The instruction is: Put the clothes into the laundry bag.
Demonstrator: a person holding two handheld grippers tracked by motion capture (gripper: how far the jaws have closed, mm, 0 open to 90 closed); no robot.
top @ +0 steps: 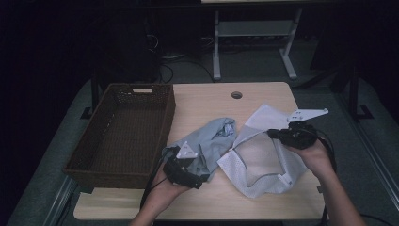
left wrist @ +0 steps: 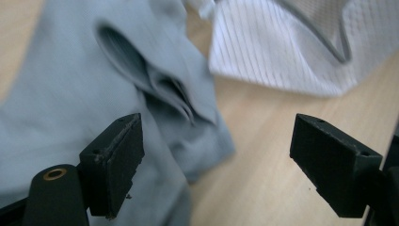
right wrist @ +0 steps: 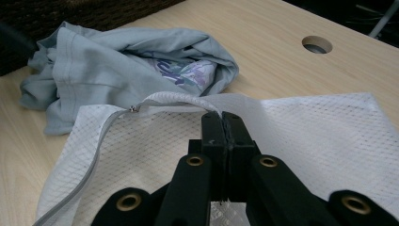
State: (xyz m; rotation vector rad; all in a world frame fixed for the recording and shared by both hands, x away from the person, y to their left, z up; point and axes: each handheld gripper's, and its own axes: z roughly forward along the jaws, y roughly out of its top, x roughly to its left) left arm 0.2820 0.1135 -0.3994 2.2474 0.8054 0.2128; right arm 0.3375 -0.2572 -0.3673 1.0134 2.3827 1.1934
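A: While the right gripper point(right wrist: 225, 123) keeps its jaws pinched tight on the upper edge of the white mesh zip-up laundry bag point(top: 263, 160), what should the other hand do?

B: The left gripper point(left wrist: 216, 160) has its jaws spread wide with nothing between them, poised over the crumpled pale blue-grey cotton T-shirt point(top: 207, 141), which lies just beside the bag's mouth. I'd close on a thick fold near the middle, so the whole shirt lifts as a bundle rather than trailing.

A: And the bag?

B: Lift that edge well off the table so the zipped opening point(top: 256, 162) gapes, then feed the shirt in deep before letting go.

A: Anything in the way?

B: Not much. The light wooden table point(top: 263, 94) has a round cable hole point(top: 236, 95) far back and a dark brown woven wicker basket point(top: 124, 134) on its left side. Beyond, the room is dim, with white desk legs point(top: 216, 52) and cables on the floor.
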